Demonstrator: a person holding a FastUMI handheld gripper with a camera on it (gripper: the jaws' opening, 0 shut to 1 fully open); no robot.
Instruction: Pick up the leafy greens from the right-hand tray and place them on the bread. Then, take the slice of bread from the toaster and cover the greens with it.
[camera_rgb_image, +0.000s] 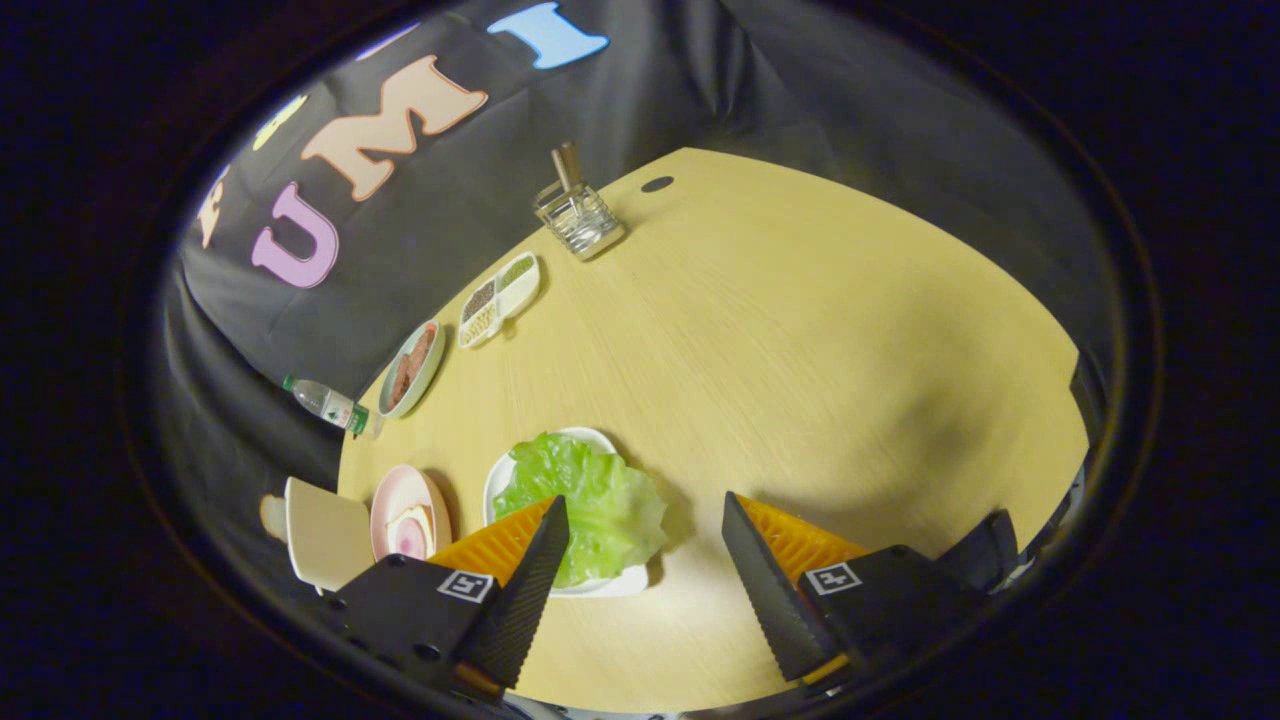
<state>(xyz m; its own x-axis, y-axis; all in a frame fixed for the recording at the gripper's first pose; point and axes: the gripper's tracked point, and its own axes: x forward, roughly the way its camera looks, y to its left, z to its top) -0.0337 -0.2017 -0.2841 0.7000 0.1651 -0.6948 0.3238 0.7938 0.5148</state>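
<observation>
I see a dark cloth wall (620, 110) behind a big pale wood table (800, 350). My gripper (645, 520) is wide open and holds nothing. The leafy greens (590, 495) lie on a white tray (610, 583), partly behind my left finger. Left of it sits a pink plate (400, 500) with food. Far back stand a metal rack (578, 218), a split dish (500, 298) and a bottle (325, 402).
</observation>
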